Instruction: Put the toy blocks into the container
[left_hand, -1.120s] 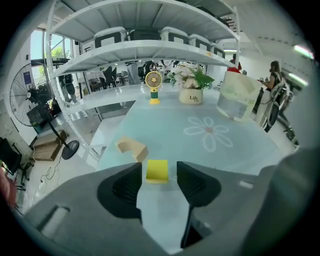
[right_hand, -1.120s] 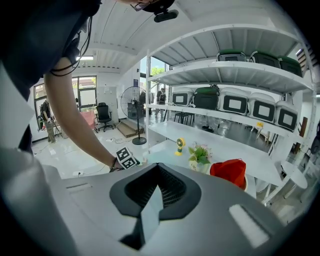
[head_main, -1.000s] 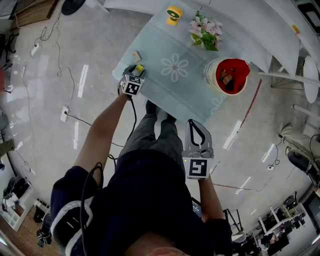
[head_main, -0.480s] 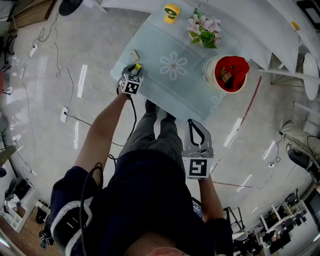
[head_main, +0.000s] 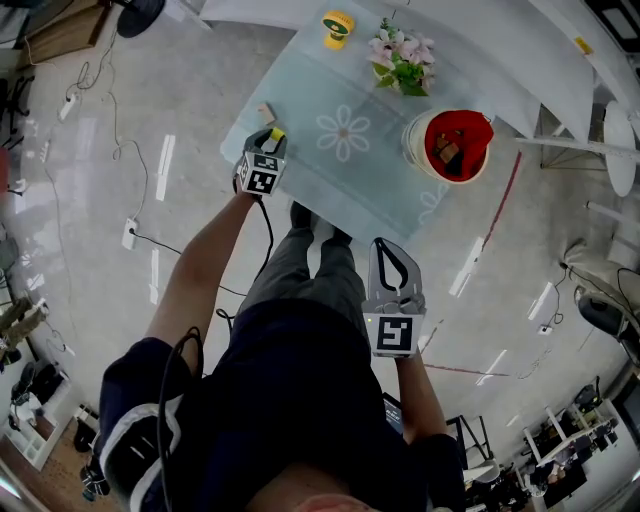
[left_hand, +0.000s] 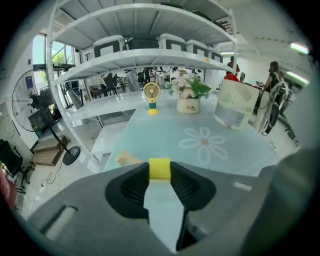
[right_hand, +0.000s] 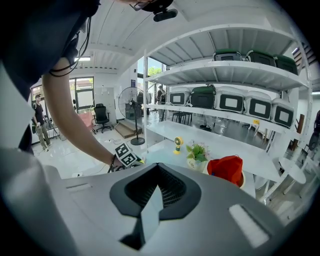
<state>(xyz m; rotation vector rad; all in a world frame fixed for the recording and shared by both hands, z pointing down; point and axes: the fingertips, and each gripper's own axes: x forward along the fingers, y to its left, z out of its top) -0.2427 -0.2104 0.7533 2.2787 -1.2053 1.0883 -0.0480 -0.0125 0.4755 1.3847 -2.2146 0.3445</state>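
Observation:
A small yellow block (left_hand: 160, 168) sits pinched between the pads of my left gripper (left_hand: 160, 172), whose jaws have just been closing on it. From the head view this gripper (head_main: 274, 141) hovers over the near left corner of the table with the yellow block (head_main: 279, 132) at its tips. Just beyond it, a tan block (head_main: 266, 112) lies on the table, also visible past the jaws as the tan block (left_hand: 128, 160). The white container with red lining (head_main: 412, 142) stands at the table's right side. My right gripper (head_main: 385, 248) hangs shut and empty over the person's legs.
The glass table (head_main: 300, 90) has a daisy print (head_main: 345, 135). A flower pot (head_main: 403, 60) and a small yellow fan (head_main: 335, 25) stand at its far edge. White shelving runs behind it. Cables and a power strip (head_main: 128, 232) lie on the floor at left.
My left gripper has risen slightly with the yellow block between its jaws. The tan block stays on the table. The right gripper has not moved.

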